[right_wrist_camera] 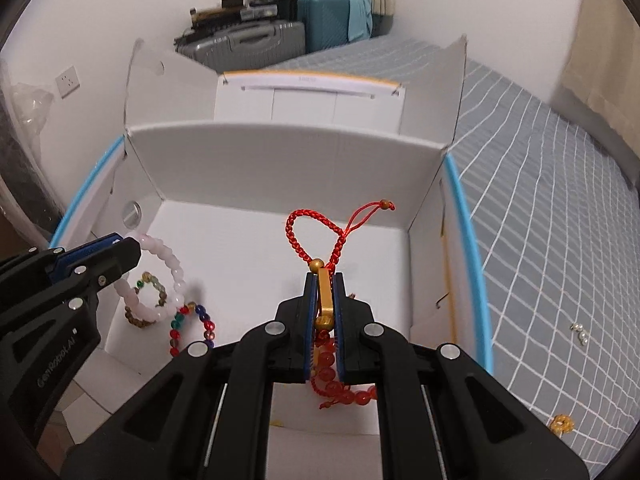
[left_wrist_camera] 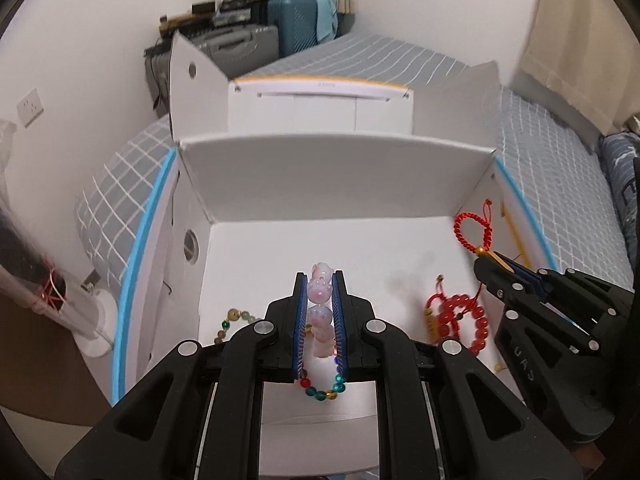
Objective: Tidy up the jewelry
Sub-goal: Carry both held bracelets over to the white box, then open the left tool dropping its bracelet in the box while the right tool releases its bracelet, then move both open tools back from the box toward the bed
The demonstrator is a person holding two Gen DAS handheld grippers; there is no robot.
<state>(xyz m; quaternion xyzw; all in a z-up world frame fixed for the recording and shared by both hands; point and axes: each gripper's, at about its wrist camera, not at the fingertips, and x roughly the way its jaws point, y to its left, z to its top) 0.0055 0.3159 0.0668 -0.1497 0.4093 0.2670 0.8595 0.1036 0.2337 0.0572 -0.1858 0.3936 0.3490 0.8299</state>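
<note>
Left gripper (left_wrist_camera: 322, 300): I see it clamped on the pink bead bracelet (left_wrist_camera: 320, 294), held above the white box (left_wrist_camera: 332, 168) floor, near its front edge.
Pink bead bracelet: pale, translucent round beads.
Right gripper (right_wrist_camera: 324, 292): I see it clamped on the red cord bracelet (right_wrist_camera: 318, 232), gold bar between the pads, braided loop upright.
Box floor: multicolour bead bracelet (right_wrist_camera: 192, 322), red bead bracelet (left_wrist_camera: 460, 316).
</note>
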